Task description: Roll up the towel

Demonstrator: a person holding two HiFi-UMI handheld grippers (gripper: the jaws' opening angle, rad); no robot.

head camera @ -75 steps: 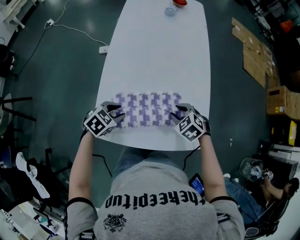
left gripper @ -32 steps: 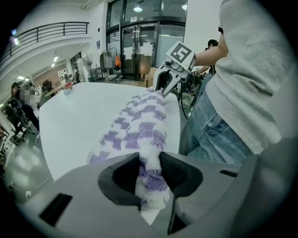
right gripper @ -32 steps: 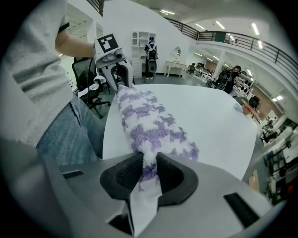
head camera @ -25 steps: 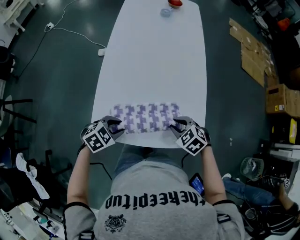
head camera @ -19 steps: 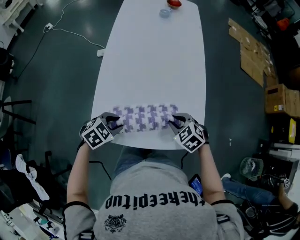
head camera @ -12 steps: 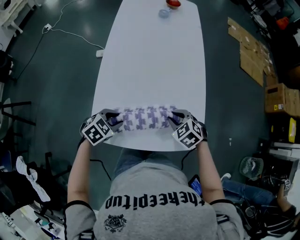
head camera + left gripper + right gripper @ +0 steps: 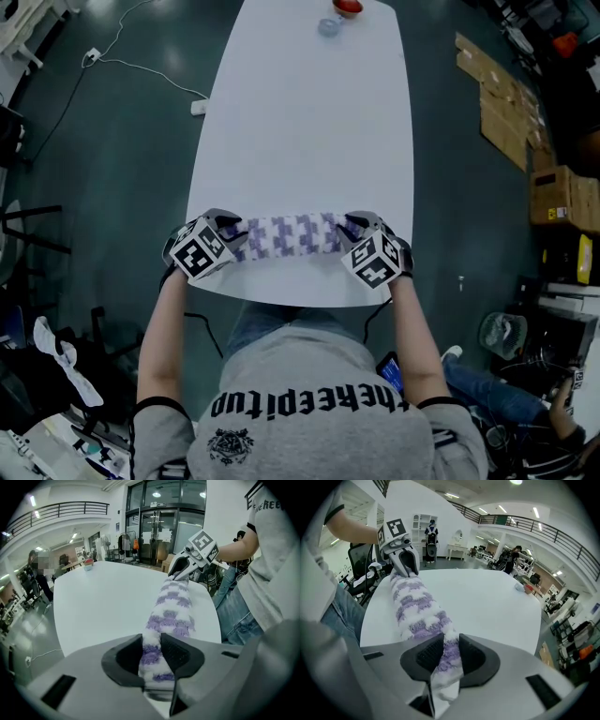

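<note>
On the floor off to my left I see one white power strip (image 7: 200,106). Next comes my left gripper (image 7: 151,654). Its two jaws are drawn in narrow and pinch the left end of the towel (image 7: 286,234), with the cloth pressed between both pads.

There is one towel, white with purple patches. It is bunched into a thick roll that lies crosswise close to my edge of the one white table (image 7: 309,131), stretched between my two grippers.

My right gripper (image 7: 446,656) clamps the other end the same way — the cloth is squeezed between its two pads and a flap of it hangs out below them.

At the far end of the table, well apart from the towel, sit two small things — one bluish thing (image 7: 328,25) and one red thing (image 7: 349,6) just beyond it at the edge. On the floor to my right lie flat cardboard sheets (image 7: 506,108); I cannot count them for certain.
</note>
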